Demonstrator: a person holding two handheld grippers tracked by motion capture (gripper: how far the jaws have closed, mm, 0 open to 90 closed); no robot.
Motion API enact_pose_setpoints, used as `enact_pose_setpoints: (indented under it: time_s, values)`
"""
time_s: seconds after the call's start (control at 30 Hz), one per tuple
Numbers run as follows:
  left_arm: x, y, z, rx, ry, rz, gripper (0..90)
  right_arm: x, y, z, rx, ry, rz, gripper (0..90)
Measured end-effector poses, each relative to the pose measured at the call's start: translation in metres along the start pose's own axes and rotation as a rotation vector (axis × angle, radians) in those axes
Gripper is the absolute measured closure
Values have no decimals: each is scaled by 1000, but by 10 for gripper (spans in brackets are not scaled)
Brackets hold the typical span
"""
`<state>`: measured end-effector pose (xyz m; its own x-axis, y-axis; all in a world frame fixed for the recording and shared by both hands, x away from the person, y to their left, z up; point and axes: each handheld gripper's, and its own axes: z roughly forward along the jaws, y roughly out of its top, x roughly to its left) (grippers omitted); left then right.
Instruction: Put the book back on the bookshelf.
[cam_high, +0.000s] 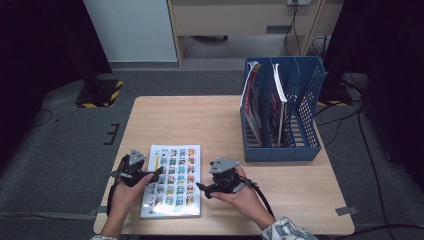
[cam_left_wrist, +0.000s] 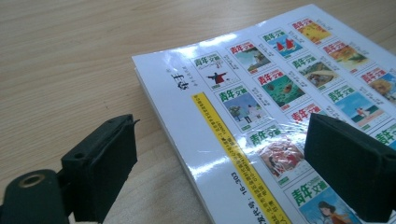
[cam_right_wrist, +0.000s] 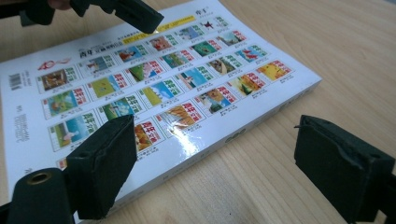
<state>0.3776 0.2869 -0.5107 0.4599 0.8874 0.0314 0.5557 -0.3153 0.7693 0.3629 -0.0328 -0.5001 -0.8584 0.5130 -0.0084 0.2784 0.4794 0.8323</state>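
Thick glossy white-covered magazine (cam_high: 172, 181) with a grid of small colour thumbnails lies flat on the pale wood-grain surface (cam_high: 200, 120), at its near-left part; bottom edge close to the surface's near edge. Left gripper (cam_high: 156, 174) sits at the magazine's left edge, fingers (cam_left_wrist: 105, 163) wide apart: one is over bare wood, the other over the cover, the magazine's edge between them, nothing gripped. Right gripper (cam_high: 201, 187) sits just off the right edge, fingers (cam_right_wrist: 105, 165) also wide, one over the cover, the other over wood, straddling the edge, no hold; whether the pads touch the cover, cannot tell. Bare wood beyond the magazine's far edge and along the near-right part. Blue perforated plastic three-slot file rack (cam_high: 282, 107) stands upright at the far right, well apart from the magazine, with magazines (cam_high: 252, 95) leaning in its left slots. Grey carpet floor (cam_high: 65, 145) around, yellow-black hazard tape (cam_high: 100, 97) at far left.
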Motion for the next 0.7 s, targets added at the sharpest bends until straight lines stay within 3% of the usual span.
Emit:
enact_pose_setpoints:
  time_s: [0.3, 0.7]
  values:
    - [0, -2, 1, 13, 5, -17, 86, 4, -7, 17, 84, 19, 9, 118]
    - [1, -4, 4, 26, -1, -9, 86, -3, -13, 17, 99, 2, 43, 123]
